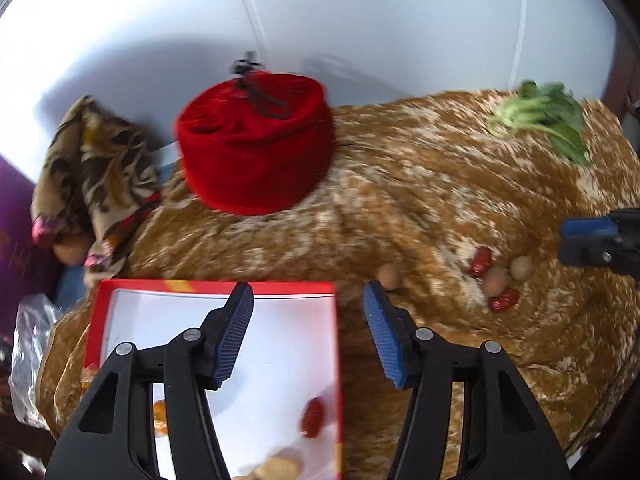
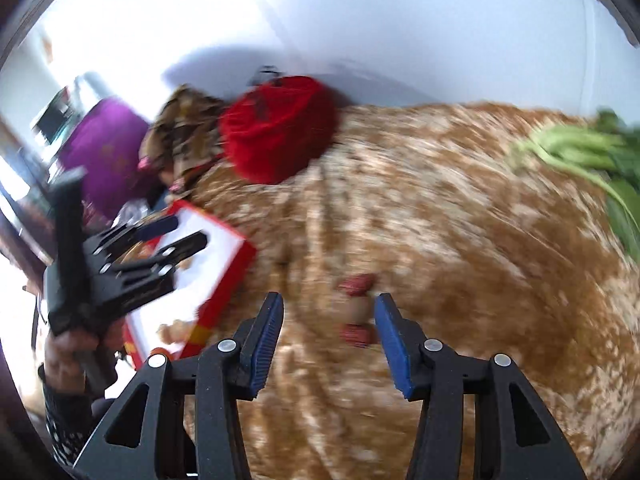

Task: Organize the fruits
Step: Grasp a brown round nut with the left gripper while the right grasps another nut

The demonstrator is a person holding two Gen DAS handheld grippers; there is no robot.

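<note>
- The desk (image 1: 400,208) carried a plush cover with a mottled tan-and-cream nap, creased into soft folds.
- A shallow rectangular box (image 1: 216,286) with red walls and a white floor sat at the near left. It held one wrinkled red date (image 1: 313,417), pale biscuit-like pieces at the bottom edge and an orange item half hidden by a finger.
- Loose fruit lay on the cover to the right of the box: a round tan longan (image 1: 390,276) alone, then a cluster (image 1: 498,276) of two more round tan fruits and two dark red dates, touching one another.
- The left tongs (image 1: 308,332) stood apart with nothing between them, above the box's right wall; pads ribbed, blue.
- The right tongs (image 2: 329,342) stood apart and empty — the blurred cluster lay just beyond the tips.
- A red velvet drawstring pouch (image 1: 256,144), drum-shaped, sat at the back beside a patterned cloth (image 1: 96,176).
- Leafy greens (image 1: 548,120) lay at the far right.
</note>
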